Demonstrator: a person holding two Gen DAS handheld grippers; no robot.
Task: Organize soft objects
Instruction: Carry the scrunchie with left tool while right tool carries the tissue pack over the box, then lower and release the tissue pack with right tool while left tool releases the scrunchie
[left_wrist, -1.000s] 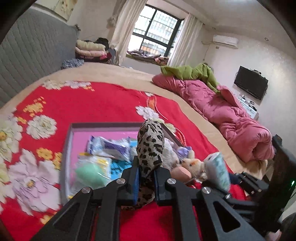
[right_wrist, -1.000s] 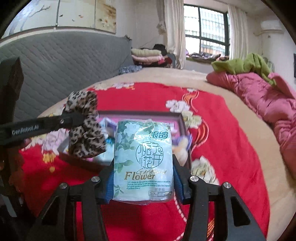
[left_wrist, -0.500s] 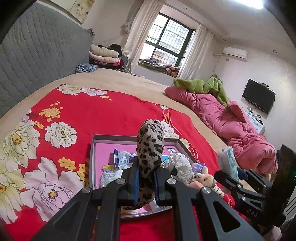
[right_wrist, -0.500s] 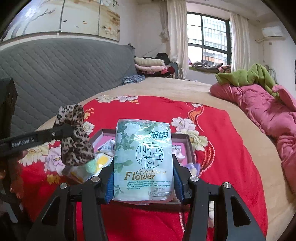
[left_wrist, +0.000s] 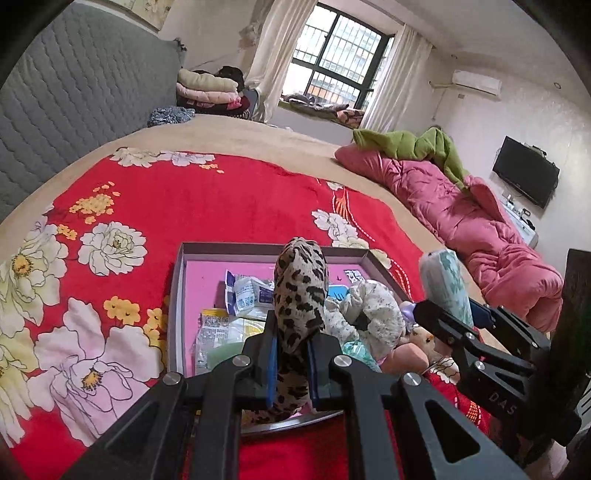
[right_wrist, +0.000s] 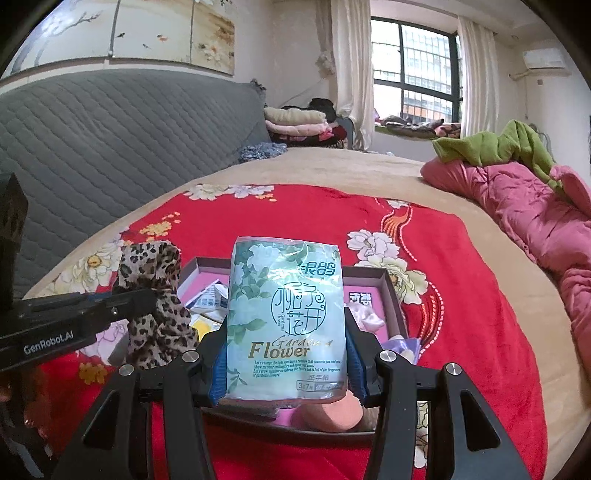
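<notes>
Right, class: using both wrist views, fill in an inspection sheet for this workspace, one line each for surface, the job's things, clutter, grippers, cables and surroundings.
Surface: red floral blanket spread over a bed.
Job's things: shallow box with pink inside on the blanket, holding sachets, a floral scrunchie, a small plush toy and a peach sponge; leopard-print fabric piece and tissue pack are held above it.
Clutter: pink quilt with a green garment on the bed's far side.
Grippers: left gripper shut on the leopard-print fabric piece; right gripper shut on the tissue pack.
Cables: nothing seen.
Surroundings: grey quilted headboard, barred window, folded bedding pile, wall television.
</notes>
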